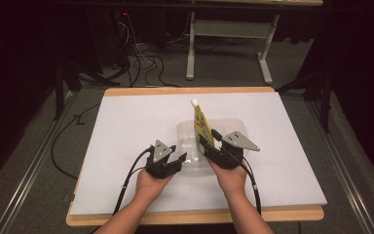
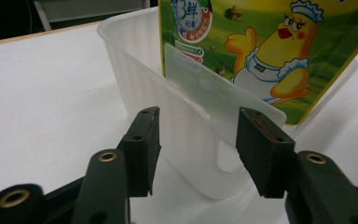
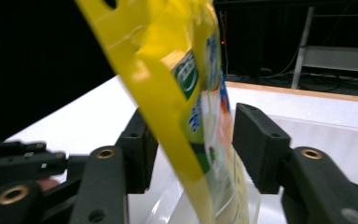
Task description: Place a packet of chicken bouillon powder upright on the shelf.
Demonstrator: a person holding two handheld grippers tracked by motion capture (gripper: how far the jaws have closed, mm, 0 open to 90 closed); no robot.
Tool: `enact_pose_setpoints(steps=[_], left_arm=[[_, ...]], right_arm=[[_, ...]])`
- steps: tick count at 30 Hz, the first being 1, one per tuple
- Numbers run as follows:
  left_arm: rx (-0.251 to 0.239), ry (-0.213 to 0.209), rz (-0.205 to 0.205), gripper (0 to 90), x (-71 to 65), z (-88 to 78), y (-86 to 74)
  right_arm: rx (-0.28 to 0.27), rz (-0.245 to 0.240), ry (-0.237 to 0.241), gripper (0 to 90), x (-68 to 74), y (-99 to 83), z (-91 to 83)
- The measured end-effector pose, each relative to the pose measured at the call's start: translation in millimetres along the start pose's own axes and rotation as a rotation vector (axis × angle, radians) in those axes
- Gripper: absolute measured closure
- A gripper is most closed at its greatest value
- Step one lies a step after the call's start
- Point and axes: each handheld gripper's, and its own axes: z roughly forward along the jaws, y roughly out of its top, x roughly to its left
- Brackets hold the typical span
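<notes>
— Clear plastic is what I'm looking at first: the clear container [image 1: 191, 146] is sitting on the white sheet [image 1: 126, 126], nearer the near edge than the far one, with the yellow pouch [image 1: 202, 124] standing upright in its right part, white cap [image 1: 194, 102] on top.

— What are your two grippers doing?

— I'm holding the left gripper [image 1: 173, 161] at the container's near left corner. In the left gripper view its jaws are standing apart, one on each side of the container's thin wall [image 2: 177, 121], and neither pad is pressing on it. The right gripper [image 1: 205, 144] is sitting at the container's right side, by the pouch's lower part.

— Is the right one gripping the pouch?

— No, I'm seeing it released. In the right gripper view the pouch [image 3: 186, 102] is hanging between the two jaws, close to the left one, with a clear gap to the right one.
</notes>
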Motion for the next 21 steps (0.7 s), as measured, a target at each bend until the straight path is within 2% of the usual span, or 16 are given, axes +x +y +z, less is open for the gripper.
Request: enact_pose_setpoints(steps=[4,15,20,21], left_arm=[[-0.004,0.006,-0.002,43.8,-0.8,-5.5,1.0],[-0.015,-0.009,-0.003,38.1,6.0,-25.4,0.9],[-0.017,-0.018,-0.049,37.1,17.4,-36.5,-0.7],[-0.019,-0.015,-0.048,37.1,19.2,-38.6,-1.5]], right_arm=[[0.006,-0.030,0.013,40.5,1.4,0.7,-4.3],[0.021,-0.061,0.042,28.5,-0.9,0.2,-23.7],[0.027,-0.070,0.057,27.8,-4.2,-6.4,-41.7],[0.028,-0.075,0.054,27.8,-6.0,-8.7,-45.6]])
